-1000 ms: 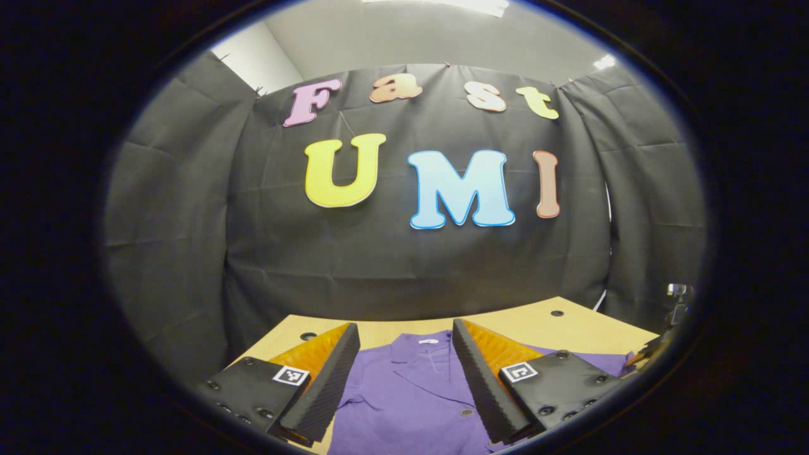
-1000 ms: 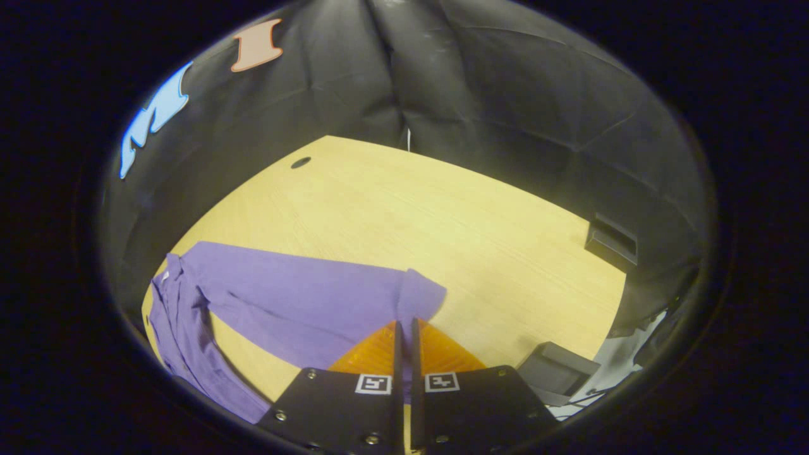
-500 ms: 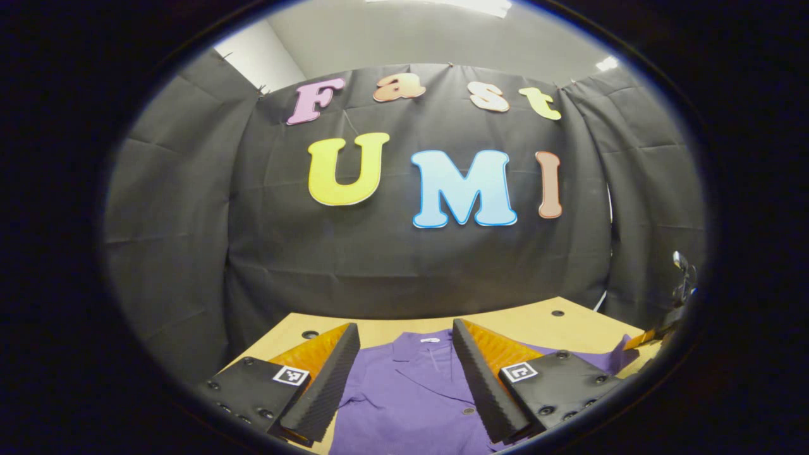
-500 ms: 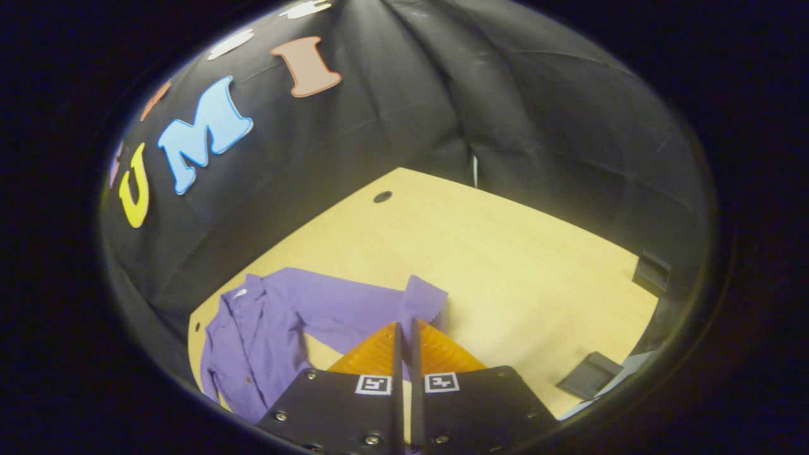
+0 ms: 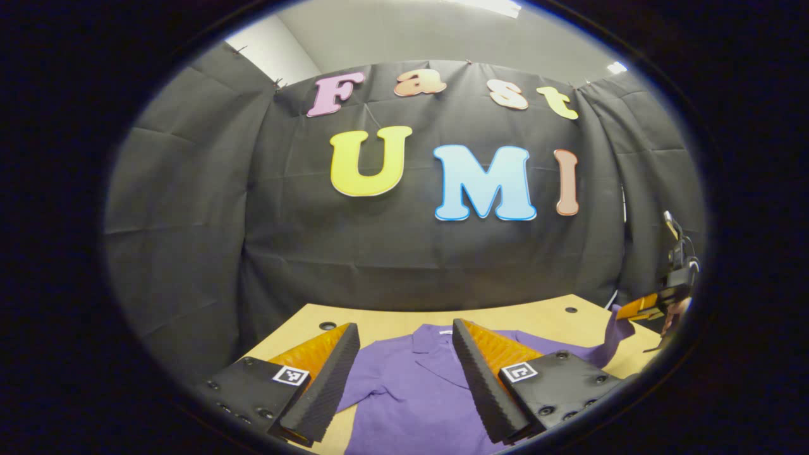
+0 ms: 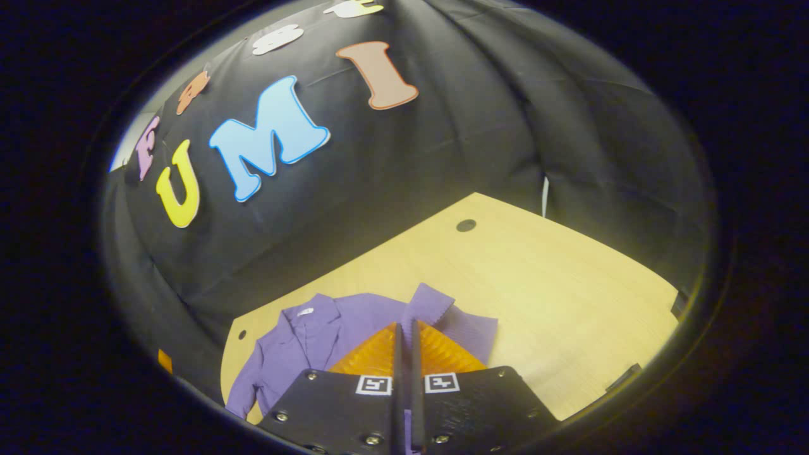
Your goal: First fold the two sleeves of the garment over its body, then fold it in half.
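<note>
Shirt: The purple shirt (image 5: pixel 411 392) lies flat on the desk (image 6: pixel 537 278), front up, with its collar (image 6: pixel 308 319) toward the back wall. It sits in front of both claws.

Right claw: The right claw (image 6: pixel 404 338) is pinched shut on the cuff end of one sleeve (image 6: pixel 436 309). Both fingers press the cloth between them. In the left gripper view this claw (image 5: pixel 641 308) shows far off at the right edge, with the sleeve hanging up from the desk to it.

Why it holds there: I think it grabs the cuff because that end pulls the whole sleeve along. Lifting it lets the sleeve swing over the body and not drag.

Left claw: The left claw (image 5: pixel 404 354) is wide open and holds nothing. It hangs just above the shirt near the collar, one finger on each side of the chest. I cannot tell if it touches the cloth.

Why it waits: It looks ready to press the shirt down or to take the other sleeve later.

Other sleeve: The other sleeve (image 6: pixel 246 388) lies down on the desk, not folded yet.

Step now: This looks like the first sleeve fold, only partly done.

What could go wrong: The shirt body may slide or bunch up if the sleeve gets pulled too hard.
</note>
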Tool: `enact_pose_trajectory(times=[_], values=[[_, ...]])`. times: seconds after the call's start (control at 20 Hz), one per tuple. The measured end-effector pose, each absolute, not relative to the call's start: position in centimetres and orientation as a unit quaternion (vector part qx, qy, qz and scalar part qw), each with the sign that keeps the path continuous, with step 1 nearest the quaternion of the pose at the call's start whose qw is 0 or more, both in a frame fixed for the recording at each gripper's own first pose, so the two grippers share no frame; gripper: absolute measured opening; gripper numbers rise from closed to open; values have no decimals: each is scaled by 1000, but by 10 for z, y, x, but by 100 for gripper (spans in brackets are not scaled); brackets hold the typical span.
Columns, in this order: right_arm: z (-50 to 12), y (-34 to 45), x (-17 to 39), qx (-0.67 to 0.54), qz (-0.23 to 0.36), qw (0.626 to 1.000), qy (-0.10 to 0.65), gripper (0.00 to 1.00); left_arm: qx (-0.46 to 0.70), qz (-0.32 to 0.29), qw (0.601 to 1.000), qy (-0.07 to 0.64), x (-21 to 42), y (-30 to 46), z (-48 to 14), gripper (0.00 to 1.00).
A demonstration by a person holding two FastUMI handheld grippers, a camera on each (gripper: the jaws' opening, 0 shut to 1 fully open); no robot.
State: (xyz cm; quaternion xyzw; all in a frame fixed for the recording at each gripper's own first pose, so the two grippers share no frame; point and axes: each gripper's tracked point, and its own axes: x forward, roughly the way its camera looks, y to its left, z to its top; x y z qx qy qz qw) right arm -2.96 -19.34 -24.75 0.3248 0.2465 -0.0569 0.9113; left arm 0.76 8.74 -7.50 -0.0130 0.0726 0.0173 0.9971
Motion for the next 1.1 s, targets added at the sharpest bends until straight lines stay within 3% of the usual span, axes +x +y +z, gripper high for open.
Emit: enact_pose_trajectory(times=[0.5,1.1], values=[[-216,-181,-25,275,43,936,216,4,-19,70,993,98,-7,164,-105,94],[-228,-166,-28,191,190,921,283,4,-34,179,974,134,-60,281,-143,95]])
